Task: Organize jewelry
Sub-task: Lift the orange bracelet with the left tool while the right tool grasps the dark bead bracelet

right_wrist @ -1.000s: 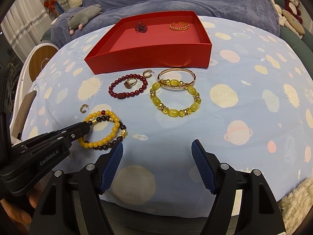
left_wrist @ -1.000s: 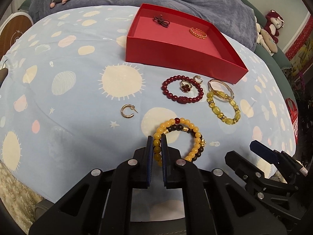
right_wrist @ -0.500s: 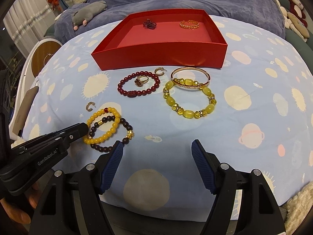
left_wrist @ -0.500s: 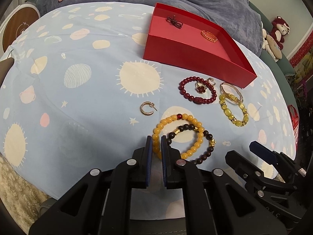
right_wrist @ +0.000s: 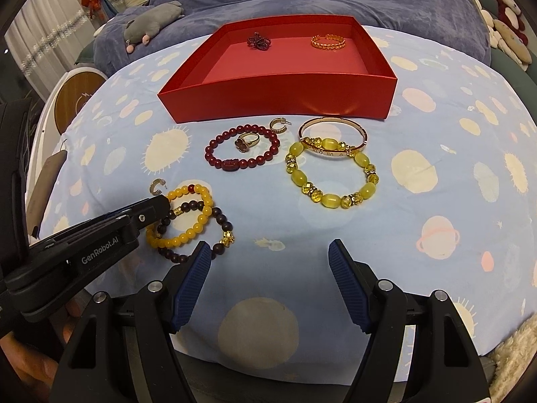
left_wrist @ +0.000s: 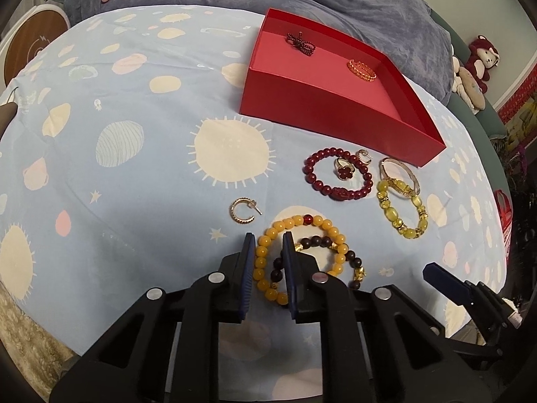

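**Step in hand.** The left tool (left_wrist: 267,245) stands over the amber bead bracelet (left_wrist: 298,255), at 6 o'clock in the left wrist view. Its jaws are opening. One side of the amber loop lies between the blue pads (left_wrist: 249,252), with a visible gap on each side, so the loop is not clamped. A dark bead bracelet (left_wrist: 335,252) overlaps the amber one. Both lie on the patterned sheet (left_wrist: 134,168). Judgement: this is either a release or a re-grip on the amber loop.

**Other items.**
- The red box (right_wrist: 278,90) sits at 12 o'clock in the right wrist view. It holds a dark bow-shaped piece (right_wrist: 258,42) and a gold ring (right_wrist: 328,42).
- A red bead bracelet (right_wrist: 242,149) and a yellow stone bracelet (right_wrist: 330,174) lie just in front of the box.
- A gold hoop earring (left_wrist: 242,211) lies near the amber loop, at its 10 o'clock.

**Right tool.** The right tool (right_wrist: 270,252) stands wide apart with nothing between its pads, over bare sheet.

**Next move.** Judgement: separate the amber loop from the dark one, close firmly on one strand only, then carry it to the box.

**Markings.** The left tool's arm reads "GenRobot.AI" (right_wrist: 100,250). No other legible writing.
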`<move>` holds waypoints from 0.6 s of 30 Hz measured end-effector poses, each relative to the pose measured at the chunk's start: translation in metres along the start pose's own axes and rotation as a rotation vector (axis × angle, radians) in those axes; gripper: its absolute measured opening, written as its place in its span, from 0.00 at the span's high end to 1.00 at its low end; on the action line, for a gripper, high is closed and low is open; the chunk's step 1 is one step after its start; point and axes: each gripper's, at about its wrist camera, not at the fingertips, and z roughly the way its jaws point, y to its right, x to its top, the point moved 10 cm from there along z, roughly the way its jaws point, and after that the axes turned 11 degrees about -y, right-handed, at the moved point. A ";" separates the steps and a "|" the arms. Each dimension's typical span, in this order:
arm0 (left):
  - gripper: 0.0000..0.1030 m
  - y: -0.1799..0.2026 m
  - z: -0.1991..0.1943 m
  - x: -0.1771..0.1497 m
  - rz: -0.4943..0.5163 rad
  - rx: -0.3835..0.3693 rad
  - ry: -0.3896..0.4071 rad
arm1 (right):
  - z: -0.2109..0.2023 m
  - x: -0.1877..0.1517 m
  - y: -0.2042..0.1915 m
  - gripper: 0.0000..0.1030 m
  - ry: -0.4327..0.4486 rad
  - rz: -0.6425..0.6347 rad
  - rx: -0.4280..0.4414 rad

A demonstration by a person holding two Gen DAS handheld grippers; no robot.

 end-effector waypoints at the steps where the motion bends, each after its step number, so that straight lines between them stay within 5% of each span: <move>1: 0.84 0.001 0.000 0.002 -0.001 0.002 0.004 | 0.000 0.001 0.000 0.32 0.000 0.002 0.001; 11: 0.93 0.002 0.006 0.001 0.068 0.087 0.021 | 0.006 0.000 0.000 0.32 -0.018 -0.005 -0.002; 18: 0.93 -0.027 -0.006 -0.005 -0.007 0.086 0.023 | 0.009 0.004 -0.003 0.34 -0.017 -0.012 0.002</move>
